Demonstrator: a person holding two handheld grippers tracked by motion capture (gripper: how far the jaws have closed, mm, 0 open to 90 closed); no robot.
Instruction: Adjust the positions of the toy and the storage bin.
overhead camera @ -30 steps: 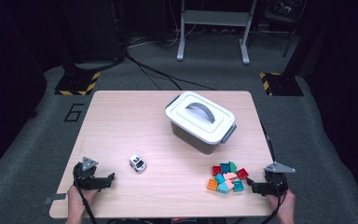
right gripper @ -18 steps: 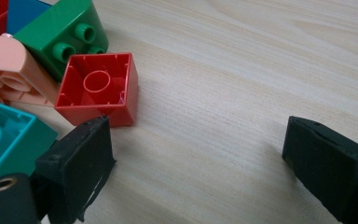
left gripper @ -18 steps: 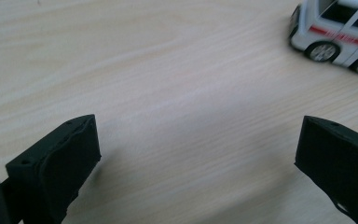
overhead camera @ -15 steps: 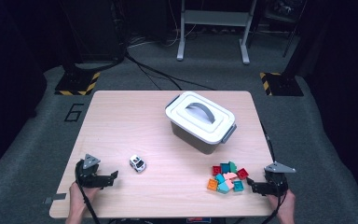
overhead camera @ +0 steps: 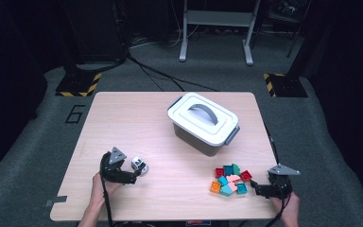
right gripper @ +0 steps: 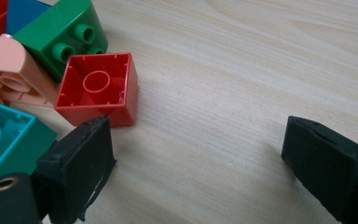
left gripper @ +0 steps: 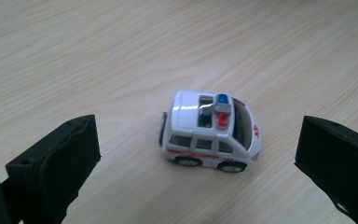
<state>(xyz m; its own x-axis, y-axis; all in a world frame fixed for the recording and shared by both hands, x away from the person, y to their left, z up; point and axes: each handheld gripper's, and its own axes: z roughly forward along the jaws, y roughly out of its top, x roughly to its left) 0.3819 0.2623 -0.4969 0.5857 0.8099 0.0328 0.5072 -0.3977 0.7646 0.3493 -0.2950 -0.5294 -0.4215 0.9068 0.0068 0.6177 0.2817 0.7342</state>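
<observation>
A small white toy police car [overhead camera: 139, 166] [left gripper: 209, 135] stands on the wooden table [overhead camera: 137, 123] at the front left. My left gripper [overhead camera: 135, 174] [left gripper: 196, 128] is open, and the car sits between its two jaws without touching either. At the front right lies a pile of coloured bricks [overhead camera: 229, 179]. My right gripper [overhead camera: 260, 190] [right gripper: 198, 126] rests open just right of the pile, with bare wood between its jaws. Its left jaw is close to an upturned red brick [right gripper: 98, 88], beside green [right gripper: 60, 32], pink [right gripper: 4, 65] and teal [right gripper: 4, 135] bricks.
A grey box with a white handled lid [overhead camera: 203, 124] stands closed at the table's middle right, behind the bricks. Dark floor with cables and a metal stand [overhead camera: 215, 28] lies beyond the far edge.
My left gripper has moved right and a little up, from near the table's left front corner to the toy car, which now sits between its jaws. The right gripper has kept still.
</observation>
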